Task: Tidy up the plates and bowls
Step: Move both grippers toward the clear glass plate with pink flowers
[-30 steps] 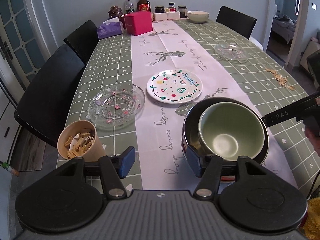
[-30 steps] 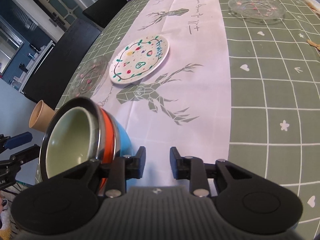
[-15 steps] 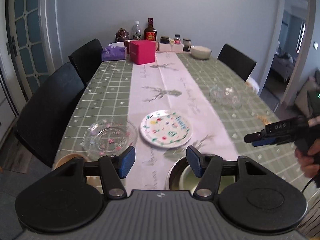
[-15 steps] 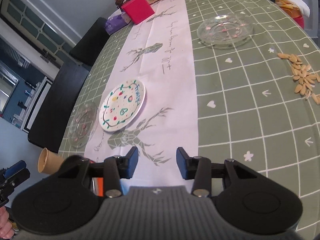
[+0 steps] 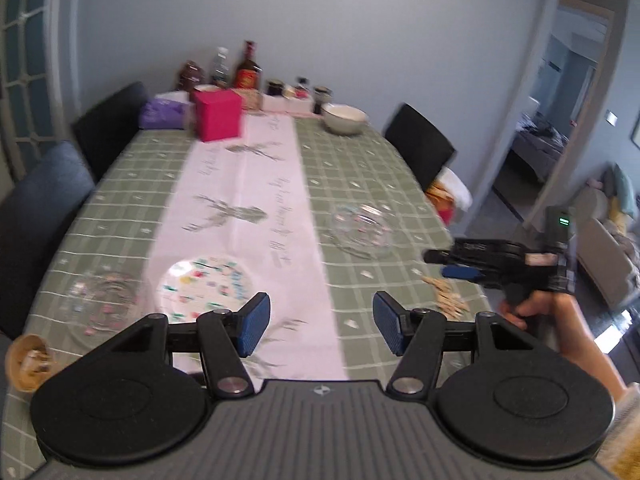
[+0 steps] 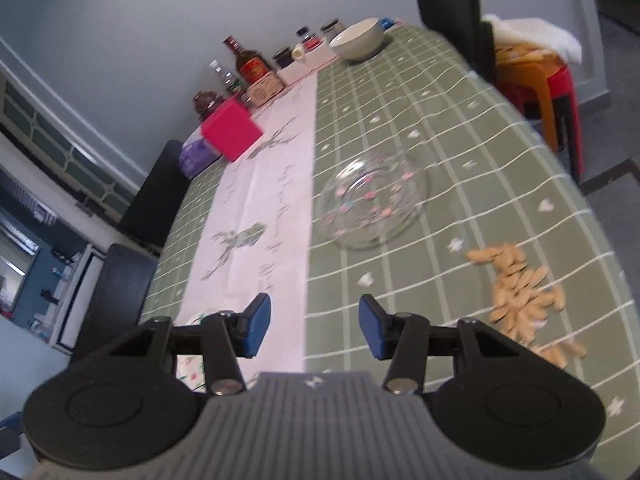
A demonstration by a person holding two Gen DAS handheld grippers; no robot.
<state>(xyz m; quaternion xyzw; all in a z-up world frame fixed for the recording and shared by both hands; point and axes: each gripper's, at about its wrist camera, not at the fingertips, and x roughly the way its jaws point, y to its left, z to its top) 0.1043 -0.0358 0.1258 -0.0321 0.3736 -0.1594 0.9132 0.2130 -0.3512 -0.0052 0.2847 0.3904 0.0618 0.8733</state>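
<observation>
Overhead, both tools hang above the tabletop [image 5: 360,168] with its green checked cloth, and the white runner [image 5: 248,200] down the middle serves as the landmark. The left hand-held gripper [image 5: 320,326] has its blue pads spread wide with nothing between them. The right hand-held gripper [image 6: 312,328] is empty too, its jaws opening; the left view also shows it to the right of the runner, gripped by a hand [image 5: 536,308].

On the runner's near stretch lies a round white plate with colourful fruit drawings [image 5: 206,286]. Just left of the runner sits a clear glass plate with pink flecks [image 5: 102,300], and near it a tan paper cup [image 5: 26,362]. Right of the runner rests a second clear glass plate [image 6: 372,200], with scattered pale seeds [image 6: 524,288] nearer the edge. Beside the runner's far end stands a cream ceramic bowl [image 6: 356,42].
</observation>
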